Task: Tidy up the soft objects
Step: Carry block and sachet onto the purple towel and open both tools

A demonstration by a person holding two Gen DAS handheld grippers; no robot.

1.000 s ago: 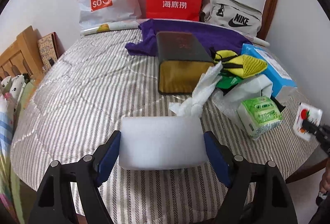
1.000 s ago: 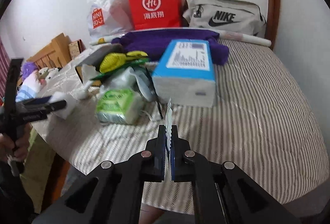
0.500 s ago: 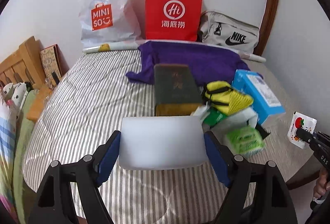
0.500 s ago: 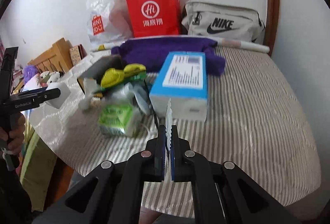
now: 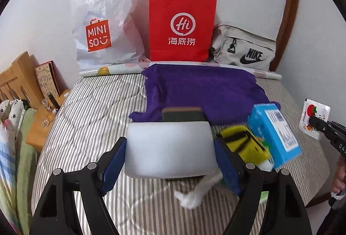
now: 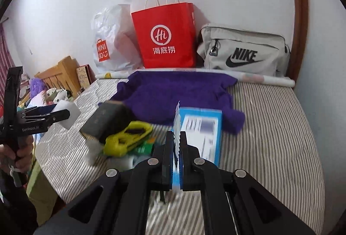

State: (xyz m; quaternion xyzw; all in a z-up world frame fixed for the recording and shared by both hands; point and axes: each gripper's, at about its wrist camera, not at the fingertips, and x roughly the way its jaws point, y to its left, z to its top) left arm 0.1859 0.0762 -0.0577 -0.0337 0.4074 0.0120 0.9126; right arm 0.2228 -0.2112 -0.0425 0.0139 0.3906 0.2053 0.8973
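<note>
Both grippers have risen over the last second; the clutter now sits lower in view. Left gripper [image 5: 169, 156] stays clenched on the white foam block [image 5: 169, 148], held above the near bed [image 5: 90, 118]. Right gripper [image 6: 177, 148] grips a thin sachet [image 6: 177, 127] at right. Judgement: carrying phase, placement pending.

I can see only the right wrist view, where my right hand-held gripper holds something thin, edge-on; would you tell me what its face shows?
Observer: The small white sachet in the right hand-held gripper has a red tomato printed on it.
Operator: Thank you. How is the left one gripping its load?
Observer: The left hand-held gripper clamps the white rectangular foam block across its full width, one blue pad on each end face.
</note>
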